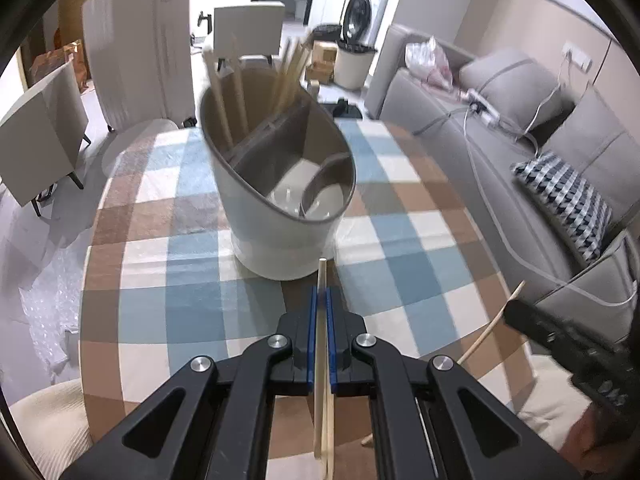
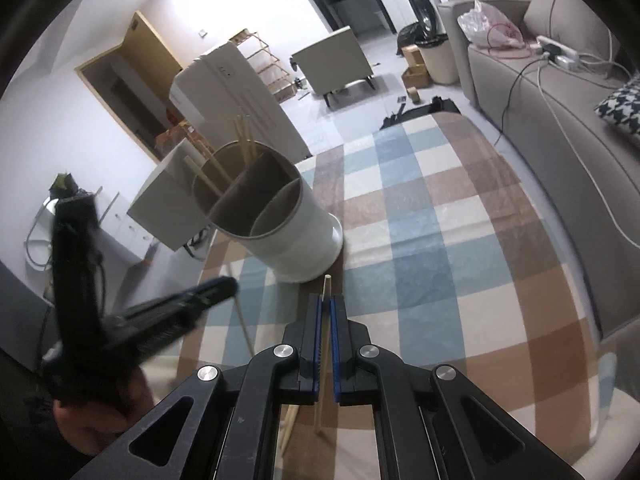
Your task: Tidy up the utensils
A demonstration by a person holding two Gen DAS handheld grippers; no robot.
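Chopsticks in both grippers. Left gripper (image 1: 322, 294): blue pads pressed together on a pale wooden chopstick (image 1: 321, 344), tip sticking out past the fingertips toward the utensil holder (image 1: 276, 184). A second thin stick shows below the pads in the left wrist view; can't tell if it's gripped too or lying underneath. Right gripper (image 2: 326, 304): fingers pinched on another chopstick (image 2: 325, 344), tip also poking out just short of the holder's base.

Landmark = holder, a white oval caddy with grey interior and dividers, standing on the plaid tablecloth (image 1: 400, 248) of a round table. Both grippers are on the near side of it, close to its base, not touching. In the left view the right gripper sits off to the holder's right, blurred, with its chopstick angled up. In the right view the left gripper is to the holder's left, also blurred.

Inside the holder: far compartment has a bundle of chopsticks (image 1: 224, 92) standing upright and leaning on the rim. Near compartment holds a metal spoon or ladle (image 1: 320, 184), bowl down. Middle compartment contents not readable.

Behind the holder: beige chairs (image 1: 44, 132), white radiator-like panel (image 1: 140, 40). Right of it: grey sofa (image 1: 500, 128) with patterned cushion (image 1: 564, 200) and cables.
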